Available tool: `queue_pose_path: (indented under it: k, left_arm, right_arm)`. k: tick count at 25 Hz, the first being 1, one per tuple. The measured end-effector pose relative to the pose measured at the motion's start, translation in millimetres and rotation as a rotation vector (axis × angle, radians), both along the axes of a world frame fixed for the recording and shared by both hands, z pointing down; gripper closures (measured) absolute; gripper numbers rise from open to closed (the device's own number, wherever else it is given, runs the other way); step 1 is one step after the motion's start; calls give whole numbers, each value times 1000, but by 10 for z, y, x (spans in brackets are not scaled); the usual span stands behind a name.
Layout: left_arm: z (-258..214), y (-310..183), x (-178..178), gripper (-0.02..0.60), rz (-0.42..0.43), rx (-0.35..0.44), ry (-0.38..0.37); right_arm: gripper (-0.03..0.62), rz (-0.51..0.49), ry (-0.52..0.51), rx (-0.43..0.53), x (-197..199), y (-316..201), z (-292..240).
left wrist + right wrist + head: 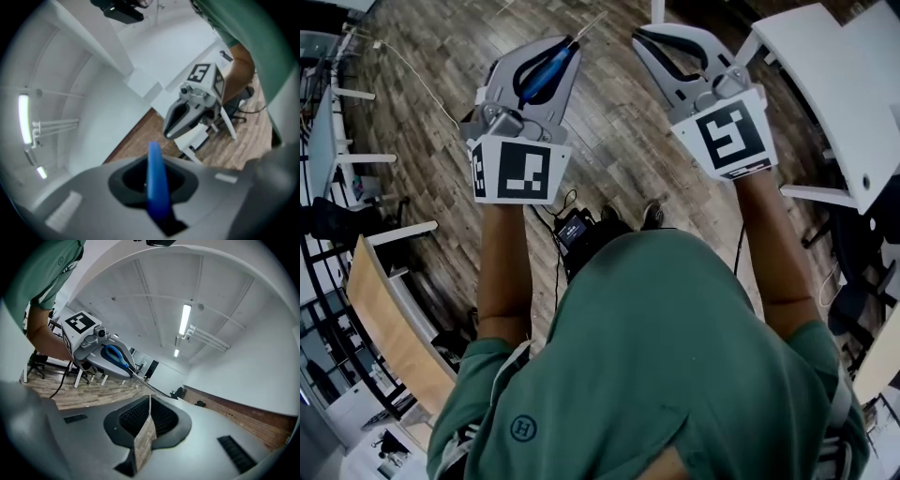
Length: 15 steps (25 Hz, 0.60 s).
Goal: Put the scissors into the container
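The scissors (546,70) have a blue handle and thin metal blades that stick out past the fingertips. My left gripper (567,42) is shut on the handle and holds them out in front of the person, above the wooden floor. In the left gripper view the blue handle (156,183) stands upright between the jaws. My right gripper (645,37) hovers level beside it, shut with nothing in it. The right gripper view shows its jaws meeting at the tip (150,399), with the scissors (115,356) off to the left. No container is in view.
A white table (825,75) stands at the upper right, with a dark chair (853,281) below it. A wooden panel (389,328) and white desks (356,159) line the left side. Cables trail over the plank floor (609,141).
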<state>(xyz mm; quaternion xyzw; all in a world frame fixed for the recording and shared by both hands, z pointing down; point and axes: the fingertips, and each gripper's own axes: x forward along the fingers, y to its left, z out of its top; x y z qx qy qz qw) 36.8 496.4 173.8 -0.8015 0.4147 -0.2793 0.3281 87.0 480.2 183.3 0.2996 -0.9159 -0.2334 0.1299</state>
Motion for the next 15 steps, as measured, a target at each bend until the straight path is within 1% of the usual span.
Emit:
queue_pose_path:
  k: [5, 12, 15]
  left_arm:
    - [41, -259, -52, 548, -12, -20, 7]
    - [109, -718, -267, 548, 14, -27, 17]
    - [94, -937, -416, 548, 31, -25, 25]
  right_arm:
    - [586, -3, -1, -19, -37, -260, 47]
    - [586, 27, 9, -30, -253, -716, 120]
    - [586, 44, 31, -26, -400, -932, 112]
